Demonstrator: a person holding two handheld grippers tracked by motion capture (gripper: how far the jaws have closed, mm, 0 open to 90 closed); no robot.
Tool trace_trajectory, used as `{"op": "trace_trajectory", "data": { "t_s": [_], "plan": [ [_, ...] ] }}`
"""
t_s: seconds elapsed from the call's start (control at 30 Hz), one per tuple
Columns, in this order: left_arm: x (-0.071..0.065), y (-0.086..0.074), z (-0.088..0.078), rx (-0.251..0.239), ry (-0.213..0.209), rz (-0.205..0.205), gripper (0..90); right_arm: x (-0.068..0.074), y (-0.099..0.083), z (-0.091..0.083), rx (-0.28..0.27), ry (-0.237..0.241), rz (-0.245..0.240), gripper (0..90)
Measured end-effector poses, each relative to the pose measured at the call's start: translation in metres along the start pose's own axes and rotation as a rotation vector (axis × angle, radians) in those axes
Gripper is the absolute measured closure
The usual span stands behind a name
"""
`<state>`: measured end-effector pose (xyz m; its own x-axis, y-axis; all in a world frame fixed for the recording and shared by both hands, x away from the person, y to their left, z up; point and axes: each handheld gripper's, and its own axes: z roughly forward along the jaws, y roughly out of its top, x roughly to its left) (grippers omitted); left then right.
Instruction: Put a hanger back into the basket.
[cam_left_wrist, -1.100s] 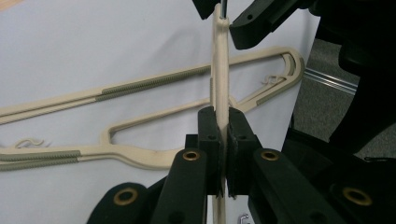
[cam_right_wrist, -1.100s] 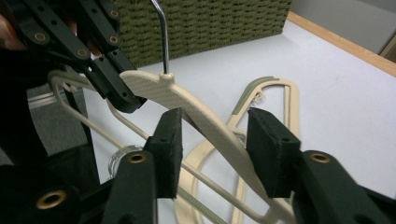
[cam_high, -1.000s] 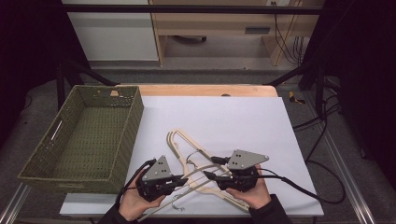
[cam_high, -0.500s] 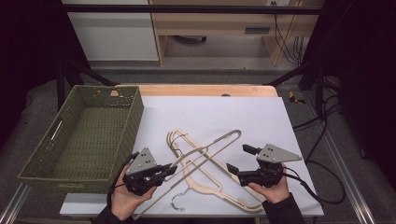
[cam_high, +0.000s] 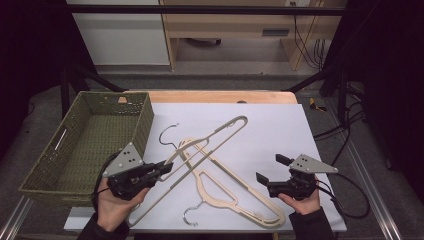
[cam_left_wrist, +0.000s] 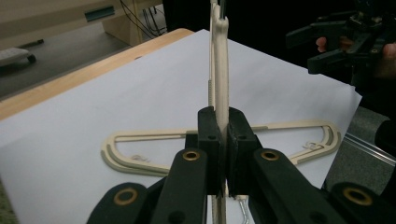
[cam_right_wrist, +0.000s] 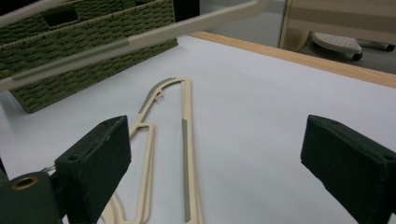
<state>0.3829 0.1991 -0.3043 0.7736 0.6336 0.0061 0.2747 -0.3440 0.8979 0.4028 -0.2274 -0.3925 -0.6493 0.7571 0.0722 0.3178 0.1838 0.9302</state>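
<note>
Lifted since a second ago, one hanger (cam_high: 200, 150) now rides up off the sheet in the left gripper (cam_high: 164, 170), and the right gripper (cam_high: 267, 170) has pulled away to the right, its jaws having just been opening with nothing between them. In the left gripper view the pads (cam_left_wrist: 211, 140) are clamped flat on the hanger's thin edge, and its long arm runs straight ahead from the fingers, up and away toward the far right of the table. Below and just right of those fingers the second hanger (cam_high: 235, 195) lies flat on the white sheet (cam_high: 280, 130), crossing under the raised one. The basket (cam_high: 90, 145) sits close on the left of the left gripper, well away from the right one, so I judge the left hand is the one placed to swing the hanger over its rim.
</note>
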Motion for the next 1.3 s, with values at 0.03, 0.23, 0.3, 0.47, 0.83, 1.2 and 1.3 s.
{"op": "trace_trajectory", "data": {
  "t_s": [0.03, 0.23, 0.3, 0.47, 0.83, 1.2, 1.3],
  "plan": [
    [0.002, 0.003, -0.003, -0.002, 0.005, 0.004, 86.5, 0.000, 0.000, -0.001, 0.002, -0.003, -0.004, 8.1],
    [0.022, 0.020, -0.020, -0.018, 0.007, 0.011, 86.5, -0.001, 0.001, -0.001, -0.001, -0.006, 0.006, 6.8],
    [0.030, 0.026, -0.026, -0.017, 0.014, 0.020, 86.4, -0.001, 0.001, -0.001, 0.001, -0.009, 0.008, 6.4],
    [0.050, 0.033, -0.037, -0.016, 0.034, 0.030, 86.5, -0.002, 0.001, -0.003, -0.006, -0.008, 0.003, 6.1],
    [0.111, 0.033, -0.062, 0.001, 0.119, 0.002, 86.4, -0.002, 0.002, -0.002, -0.008, -0.020, 0.016, 4.9],
    [0.166, 0.011, -0.078, 0.031, 0.186, -0.028, 86.4, -0.003, 0.002, -0.004, -0.007, -0.022, 0.014, 4.3],
    [0.179, 0.003, -0.084, 0.037, 0.207, -0.026, 86.5, -0.003, 0.003, -0.004, -0.010, -0.024, 0.019, 4.2]
  ]
}}
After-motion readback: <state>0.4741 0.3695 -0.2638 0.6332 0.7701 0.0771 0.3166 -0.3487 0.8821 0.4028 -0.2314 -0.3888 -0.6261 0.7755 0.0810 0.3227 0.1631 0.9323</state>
